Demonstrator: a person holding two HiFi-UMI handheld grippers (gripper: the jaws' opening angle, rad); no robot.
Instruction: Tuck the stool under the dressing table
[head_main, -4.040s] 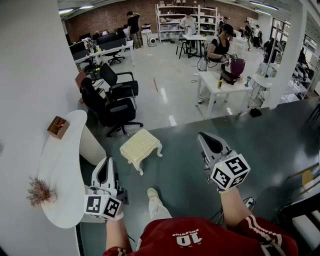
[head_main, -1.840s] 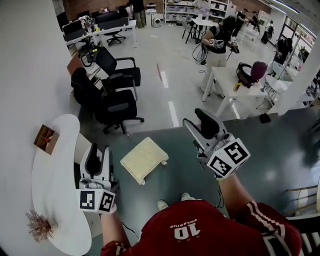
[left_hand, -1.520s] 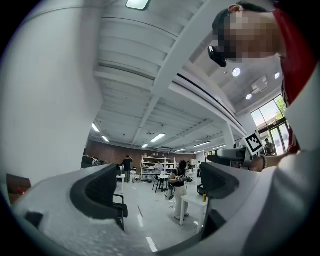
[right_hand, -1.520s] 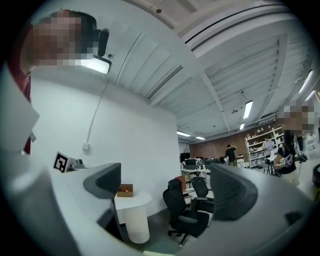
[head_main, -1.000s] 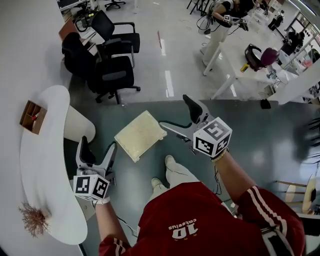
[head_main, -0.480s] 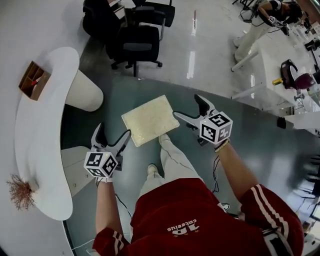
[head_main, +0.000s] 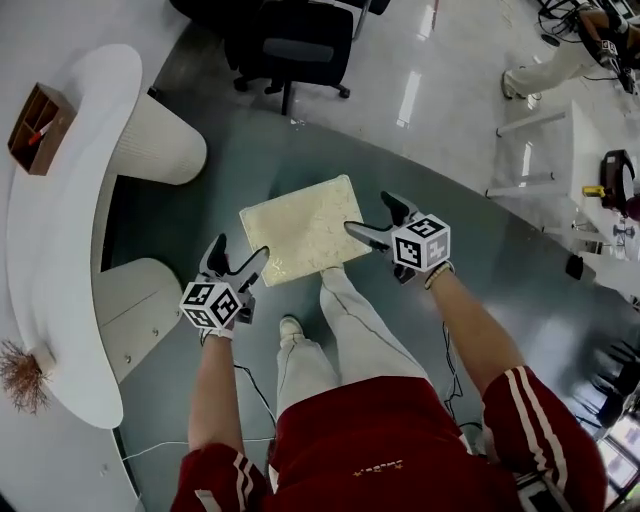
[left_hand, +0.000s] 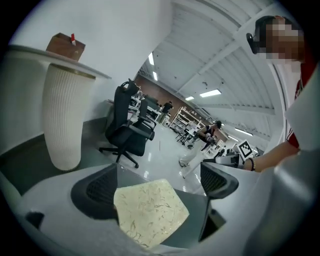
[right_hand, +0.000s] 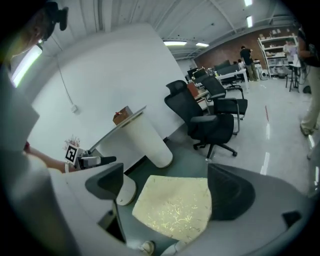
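The stool (head_main: 303, 228) has a cream cushion with a gold pattern and stands on the dark green floor, seen from straight above. It also fills the space between the jaws in the left gripper view, stool (left_hand: 150, 210), and in the right gripper view, stool (right_hand: 175, 207). The white dressing table (head_main: 60, 240) curves along the left wall, its two rounded pedestals beside the stool. My left gripper (head_main: 238, 257) is open at the stool's near left corner. My right gripper (head_main: 372, 218) is open at its right edge. Neither is closed on the stool.
A brown box (head_main: 35, 127) and a dried plant (head_main: 20, 375) sit on the dressing table. Black office chairs (head_main: 300, 40) stand beyond the stool. A white table (head_main: 600, 170) is at the right. The person's legs and shoes (head_main: 291, 326) are just below the stool.
The view has tilted further down and the person has stepped up to the stool. Both grippers have come in from either side to the stool's edges.
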